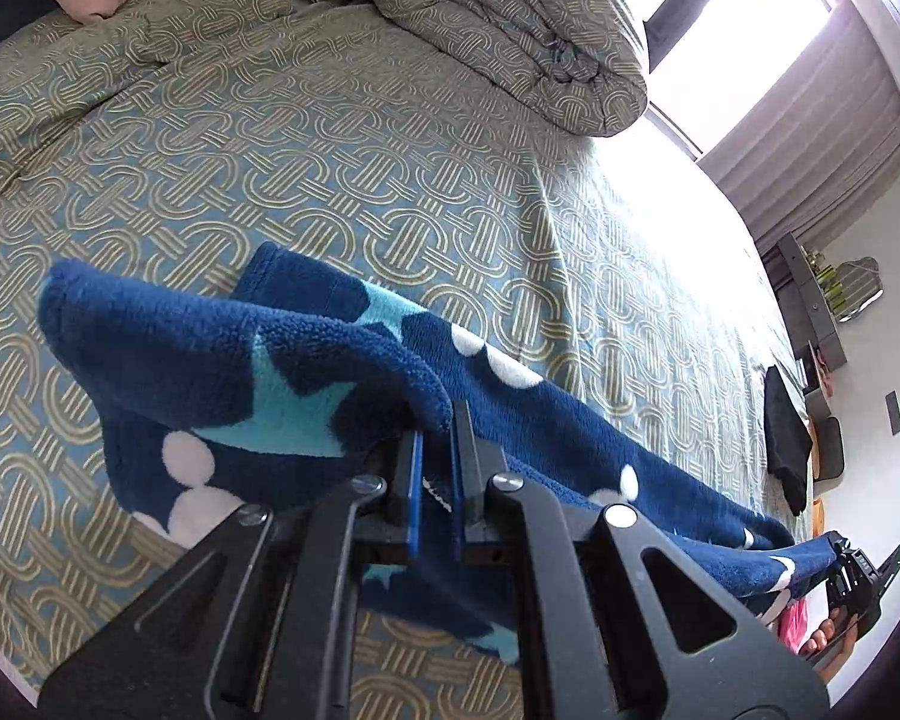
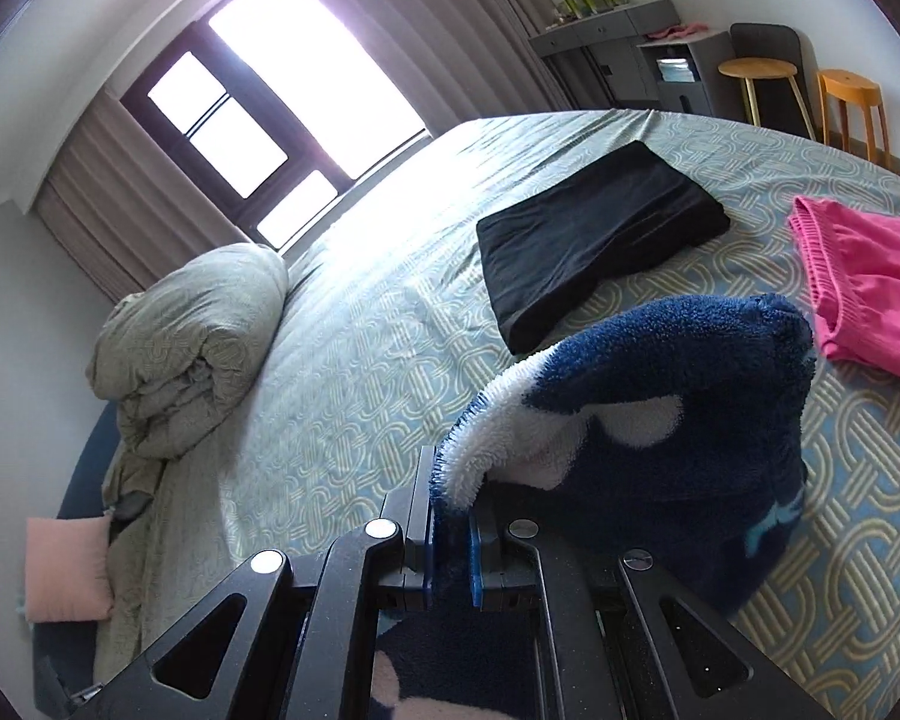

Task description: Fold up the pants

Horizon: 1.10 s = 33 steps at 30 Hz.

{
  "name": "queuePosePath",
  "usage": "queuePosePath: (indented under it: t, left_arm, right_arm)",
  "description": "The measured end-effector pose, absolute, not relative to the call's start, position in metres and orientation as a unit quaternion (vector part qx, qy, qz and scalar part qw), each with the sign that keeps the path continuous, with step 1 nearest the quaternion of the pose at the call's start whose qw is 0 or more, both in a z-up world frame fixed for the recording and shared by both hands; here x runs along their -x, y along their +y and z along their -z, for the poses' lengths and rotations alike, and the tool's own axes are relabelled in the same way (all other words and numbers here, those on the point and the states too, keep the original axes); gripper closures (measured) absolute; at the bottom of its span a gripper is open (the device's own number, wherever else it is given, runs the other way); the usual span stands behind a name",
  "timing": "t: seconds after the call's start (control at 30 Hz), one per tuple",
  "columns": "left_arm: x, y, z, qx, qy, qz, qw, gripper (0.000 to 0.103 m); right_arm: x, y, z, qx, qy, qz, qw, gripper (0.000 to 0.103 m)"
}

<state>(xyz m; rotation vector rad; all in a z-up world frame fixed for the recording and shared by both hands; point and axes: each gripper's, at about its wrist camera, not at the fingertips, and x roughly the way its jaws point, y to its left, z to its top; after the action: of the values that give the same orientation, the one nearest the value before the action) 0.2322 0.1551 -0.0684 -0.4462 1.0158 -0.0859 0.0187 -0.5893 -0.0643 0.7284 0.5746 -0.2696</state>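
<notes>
My left gripper [image 1: 437, 432] is pinched tight on the pants [image 1: 306, 372], a thick navy fleece with a nubby, looped pile, printed with white round blobs and pale turquoise patches. The cloth bunches over the black, blue-edged jaws, humps up to the left of them in a soft rounded fold, and runs off to the lower right as a long sagging band toward my right gripper [image 1: 852, 564], seen small at the frame's edge.

From the right wrist, my right gripper [image 2: 450, 516] is likewise clamped on the pants [image 2: 660, 420]; a shaggy white-tufted edge curls out just above the jaws, and the fleece rises in a blunt, hooded peak ahead and to the right of them.

Under both tools lies the bed [image 1: 330, 150], its smooth sheet woven with interlocking cream arches on grey-blue. Ahead of the right gripper sits a flat, rectangular black fold [image 2: 600, 228]; to its right, a pink garment [image 2: 864, 288] with a ribbed band. Far left, a rumpled quilt [image 2: 192, 348] is rolled into a puffy bundle.
</notes>
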Motion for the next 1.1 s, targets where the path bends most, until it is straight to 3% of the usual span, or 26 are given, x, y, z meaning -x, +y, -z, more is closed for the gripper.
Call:
queuePosePath:
  t: [0.27, 0.47, 0.57, 0.6, 0.63, 0.9, 1.1]
  left_arm:
    - [-0.323, 0.12, 0.127, 0.169, 0.564, 0.016, 0.808, 0.093]
    - [-0.335, 0.122, 0.112, 0.122, 0.545, -0.023, 0.829, 0.09]
    - [-0.331, 0.132, 0.093, 0.104, 0.524, -0.053, 0.843, 0.09]
    - [-0.327, 0.135, 0.087, 0.107, 0.516, -0.054, 0.848, 0.09]
    - [-0.319, 0.136, 0.079, 0.107, 0.505, -0.047, 0.855, 0.09]
    - [-0.189, -0.003, 0.067, -0.015, 0.503, 0.22, 0.835, 0.061]
    - [-0.091, -0.142, 0.104, -0.036, 0.561, 0.425, 0.71, 0.058]
  right_arm:
    - [-0.142, -0.601, 0.132, -0.28, 0.435, 0.167, 0.839, 0.091]
    - [-0.154, -0.624, 0.15, -0.301, 0.472, 0.162, 0.812, 0.083]
    - [-0.15, -0.633, 0.131, -0.255, 0.464, 0.189, 0.827, 0.071]
    - [-0.147, -0.638, 0.122, -0.233, 0.457, 0.208, 0.833, 0.061]
    - [-0.141, -0.642, 0.114, -0.215, 0.448, 0.226, 0.837, 0.053]
    - [-0.044, -0.658, 0.072, -0.18, 0.392, 0.211, 0.877, 0.029]
    - [0.007, -0.639, 0.101, -0.105, 0.433, 0.144, 0.884, 0.026]
